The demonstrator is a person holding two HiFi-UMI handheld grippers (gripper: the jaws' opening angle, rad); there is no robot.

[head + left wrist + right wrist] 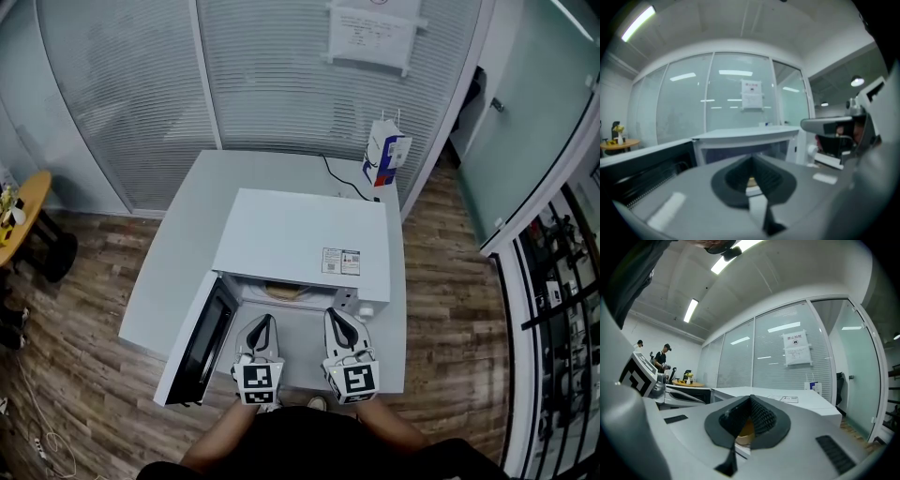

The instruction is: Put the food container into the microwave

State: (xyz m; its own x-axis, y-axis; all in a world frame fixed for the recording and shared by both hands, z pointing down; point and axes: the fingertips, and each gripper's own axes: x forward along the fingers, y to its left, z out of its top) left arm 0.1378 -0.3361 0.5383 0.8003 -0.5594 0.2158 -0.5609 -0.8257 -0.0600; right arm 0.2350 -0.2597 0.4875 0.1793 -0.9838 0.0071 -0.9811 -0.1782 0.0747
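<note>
Left gripper (264,322) and right gripper (336,316) side by side; jaws of both together, apparently empty

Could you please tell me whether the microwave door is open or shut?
Open: the door stands swung out at the left of the microwave front.

We log the microwave (300,239) casing as smooth matt white, its door (202,342) dark and glossy. Under it, the table (169,281) is matt pale grey; the floor (84,375) shows wood-grain planks. On the right gripper (750,397), matt grey plastic shell, with black ribbed pads (764,417). The bag (384,155) looks like paper.
</note>
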